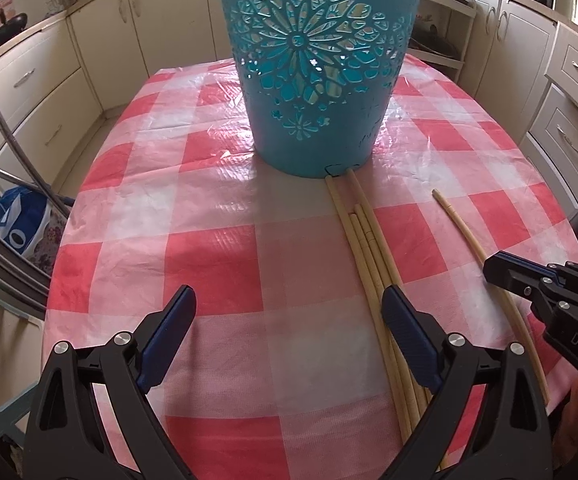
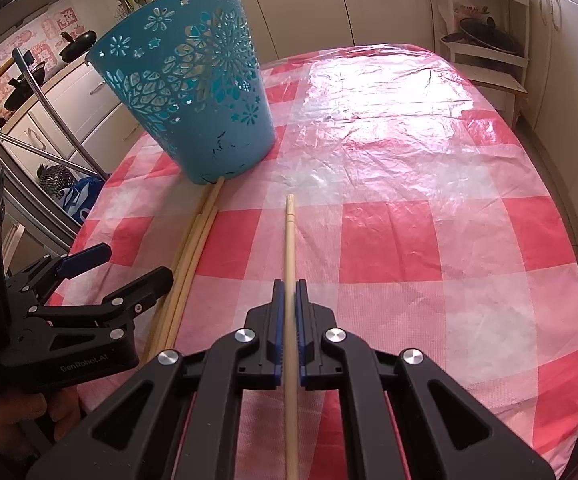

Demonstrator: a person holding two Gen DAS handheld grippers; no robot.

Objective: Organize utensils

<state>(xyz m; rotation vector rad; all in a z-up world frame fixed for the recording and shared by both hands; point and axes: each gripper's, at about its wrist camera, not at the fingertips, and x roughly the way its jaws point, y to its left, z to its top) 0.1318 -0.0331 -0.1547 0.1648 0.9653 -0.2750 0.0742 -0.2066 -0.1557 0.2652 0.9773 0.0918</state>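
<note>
A teal cut-out basket (image 1: 313, 68) stands upright on the checked table; it also shows in the right wrist view (image 2: 193, 96). Several pale wooden chopsticks (image 1: 369, 248) lie bundled on the cloth, tips touching the basket's base, also visible in the right wrist view (image 2: 193, 248). My left gripper (image 1: 289, 308) is open and empty, its right finger over the bundle. My right gripper (image 2: 289, 292) is shut on a single chopstick (image 2: 289, 236) that points forward; the same chopstick lies apart to the right in the left wrist view (image 1: 473, 236), with the right gripper (image 1: 501, 272) on it.
The table wears a red-and-white checked cloth (image 2: 429, 208) under clear plastic. Cream kitchen cabinets (image 1: 41, 80) surround it. A blue bag (image 1: 17, 220) sits on the floor at left. A shelf rack with pans (image 2: 485, 40) stands at the far right.
</note>
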